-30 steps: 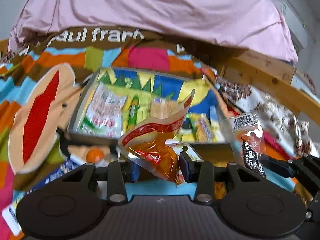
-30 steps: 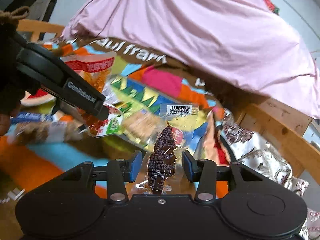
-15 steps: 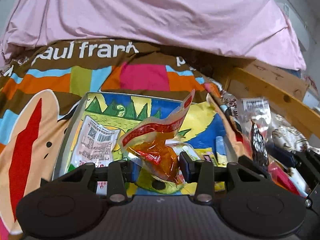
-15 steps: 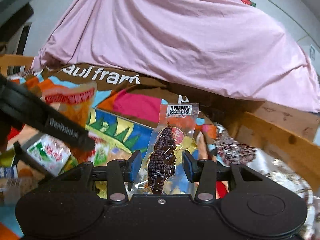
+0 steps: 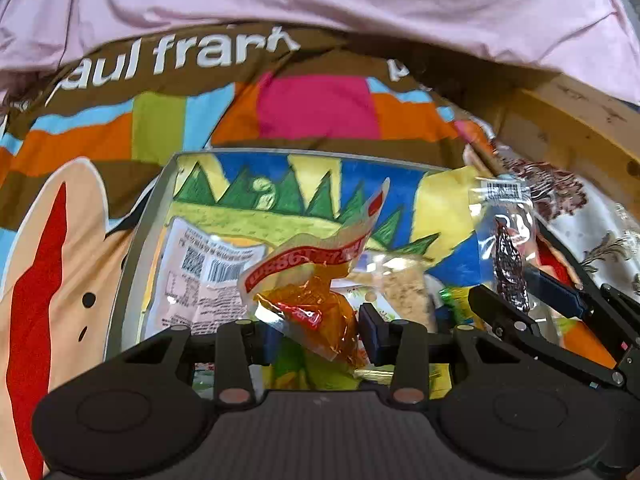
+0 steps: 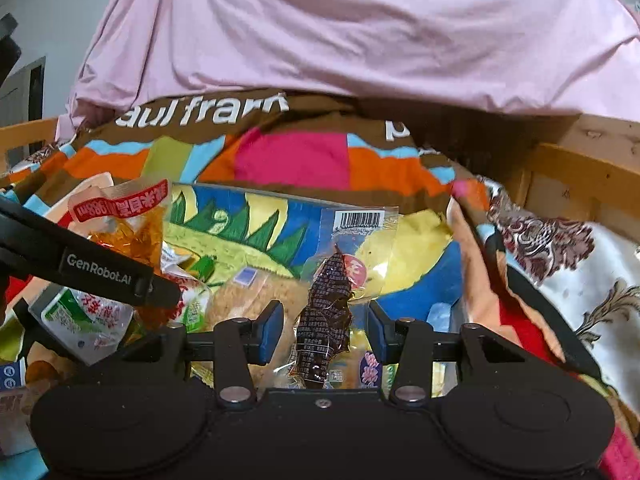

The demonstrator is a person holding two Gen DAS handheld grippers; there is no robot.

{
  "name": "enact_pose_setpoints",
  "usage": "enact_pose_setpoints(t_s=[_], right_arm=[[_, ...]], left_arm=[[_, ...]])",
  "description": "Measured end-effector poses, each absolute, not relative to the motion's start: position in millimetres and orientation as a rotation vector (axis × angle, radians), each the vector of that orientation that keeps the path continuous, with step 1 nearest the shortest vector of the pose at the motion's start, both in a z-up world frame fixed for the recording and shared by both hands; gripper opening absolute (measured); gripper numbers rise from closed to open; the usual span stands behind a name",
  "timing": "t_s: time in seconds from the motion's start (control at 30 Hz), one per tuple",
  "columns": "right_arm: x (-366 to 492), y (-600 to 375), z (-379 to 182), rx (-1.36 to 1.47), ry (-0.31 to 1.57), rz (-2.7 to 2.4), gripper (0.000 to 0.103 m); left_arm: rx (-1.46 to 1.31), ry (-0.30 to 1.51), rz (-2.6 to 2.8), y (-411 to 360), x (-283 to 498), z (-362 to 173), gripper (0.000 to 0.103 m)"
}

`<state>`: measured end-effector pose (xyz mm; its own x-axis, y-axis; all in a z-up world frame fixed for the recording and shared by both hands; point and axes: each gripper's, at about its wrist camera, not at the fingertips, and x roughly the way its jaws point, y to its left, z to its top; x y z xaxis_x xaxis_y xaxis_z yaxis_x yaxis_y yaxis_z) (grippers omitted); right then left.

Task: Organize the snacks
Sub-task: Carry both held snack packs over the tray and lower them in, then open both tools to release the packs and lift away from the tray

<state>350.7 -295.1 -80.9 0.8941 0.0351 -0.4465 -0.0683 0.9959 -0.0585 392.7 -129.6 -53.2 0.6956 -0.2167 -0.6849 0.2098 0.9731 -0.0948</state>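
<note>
The orange snack packet (image 5: pixel 316 312) is covering part of the white packet (image 5: pixel 200 276) and the other wrappers lying behind it in the box (image 5: pixel 136 240), so their labels are too broken up to read. The dark snack packet (image 6: pixel 326 312) is running down behind the right gripper (image 6: pixel 325 330) body, which is hiding its lower end. The left gripper (image 6: pixel 100 276) is being cut off by the right view's left edge, and whether its fingers are pressing the orange packet is unclear.

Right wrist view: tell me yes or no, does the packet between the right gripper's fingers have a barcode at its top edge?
Yes, the clear packet with the dark snack, held in the right gripper, carries a black barcode on its top strip.
</note>
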Motion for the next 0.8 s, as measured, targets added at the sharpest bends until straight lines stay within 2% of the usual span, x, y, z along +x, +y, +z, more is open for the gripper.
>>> enact_pose_setpoints(t_s=[0.63, 0.7, 0.77, 0.8], right_arm=[[359.8, -297.2, -88.5, -0.050, 0.527, 0.071, 0.047], [360.2, -298.2, -88.3, -0.048, 0.530, 0.069, 0.048], [359.5, -299.0, -88.0, -0.047, 0.533, 0.068, 0.052], [359.1, -299.5, -87.6, -0.047, 0.533, 0.066, 0.054]], left_arm=[[0.002, 0.760, -0.212, -123.3, 391.1, -69.4, 0.044], [-0.005, 0.758, -0.214, -121.7, 390.3, -69.2, 0.047], [-0.010, 0.749, -0.215, -120.4, 388.8, -68.7, 0.060], [-0.014, 0.741, -0.214, -119.7, 387.5, -67.9, 0.063]])
